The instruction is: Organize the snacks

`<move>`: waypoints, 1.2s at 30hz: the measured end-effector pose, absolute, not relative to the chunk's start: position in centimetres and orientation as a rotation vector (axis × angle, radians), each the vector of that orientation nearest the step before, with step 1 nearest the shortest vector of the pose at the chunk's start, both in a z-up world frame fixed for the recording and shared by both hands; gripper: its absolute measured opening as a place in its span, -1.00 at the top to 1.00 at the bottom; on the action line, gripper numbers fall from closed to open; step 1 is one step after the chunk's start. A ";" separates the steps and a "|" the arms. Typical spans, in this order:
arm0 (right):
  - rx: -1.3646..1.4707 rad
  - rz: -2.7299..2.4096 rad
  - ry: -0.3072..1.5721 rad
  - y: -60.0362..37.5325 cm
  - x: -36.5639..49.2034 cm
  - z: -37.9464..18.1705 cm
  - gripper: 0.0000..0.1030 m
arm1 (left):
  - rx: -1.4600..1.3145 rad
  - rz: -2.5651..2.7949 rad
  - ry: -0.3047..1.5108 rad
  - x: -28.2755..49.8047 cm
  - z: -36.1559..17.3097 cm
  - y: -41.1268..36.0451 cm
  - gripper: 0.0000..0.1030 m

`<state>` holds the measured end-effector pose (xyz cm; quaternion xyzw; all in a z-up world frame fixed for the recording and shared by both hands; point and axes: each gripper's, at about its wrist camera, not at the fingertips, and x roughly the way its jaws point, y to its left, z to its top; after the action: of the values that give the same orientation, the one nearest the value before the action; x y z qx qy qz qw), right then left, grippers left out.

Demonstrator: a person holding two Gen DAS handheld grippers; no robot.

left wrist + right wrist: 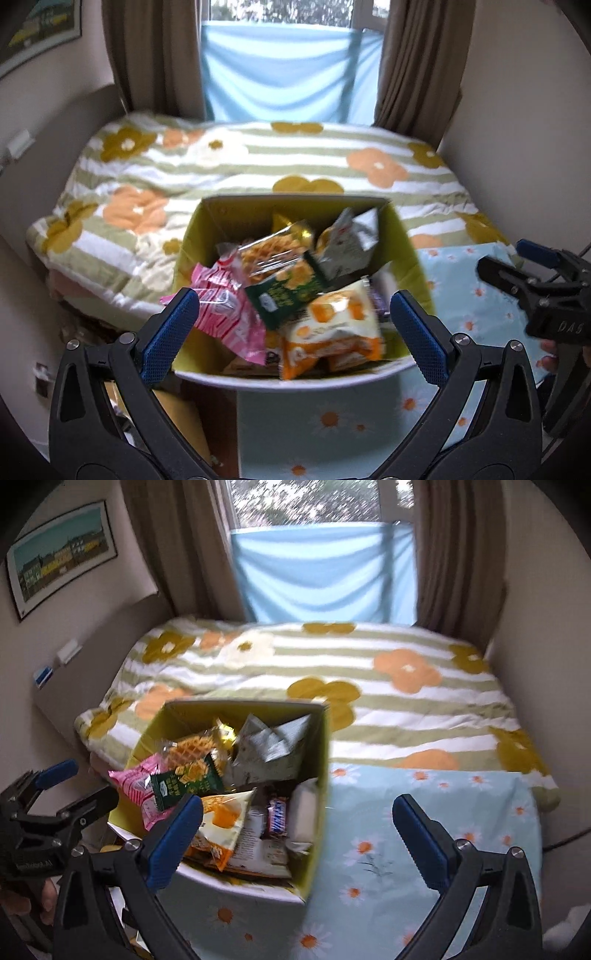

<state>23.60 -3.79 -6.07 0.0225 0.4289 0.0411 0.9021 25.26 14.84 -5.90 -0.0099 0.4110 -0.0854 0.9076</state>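
Observation:
A yellow-green cardboard box (410, 258) full of snack packets stands on a light blue daisy cloth (332, 417). In it lie a pink packet (229, 317), a green packet (284, 291), an orange-and-white packet (340, 325), a clear waffle packet (269, 254) and a silver packet (343, 243). My left gripper (291, 328) is open and empty just in front of the box. My right gripper (295, 830) is open and empty over the box's right side (321, 775); it also shows in the left wrist view (517, 266). A Snickers bar (277, 816) lies inside.
A bed with a striped floral quilt (369, 686) lies behind the box. Brown curtains (177, 546) and a blue cloth (325, 572) hang at the window. Walls close in on both sides. A framed picture (62, 557) hangs on the left wall.

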 end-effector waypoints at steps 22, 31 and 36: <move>0.002 -0.094 0.577 -11.2 1.7 1.8 -0.98 | -0.020 -0.142 0.553 4.1 2.3 7.8 -0.99; -0.006 -0.116 0.546 -11.6 -0.4 2.3 -0.98 | -0.012 -0.133 0.528 1.8 2.7 6.6 -0.99; -0.001 -0.122 0.539 -11.6 -0.6 2.3 -0.98 | -0.015 -0.135 0.524 1.5 2.7 6.5 -0.99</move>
<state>-0.56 -11.62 2.34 -0.0007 0.2658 -0.0605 0.9621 1.51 6.50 2.70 -0.0075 0.2588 -0.0667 0.9636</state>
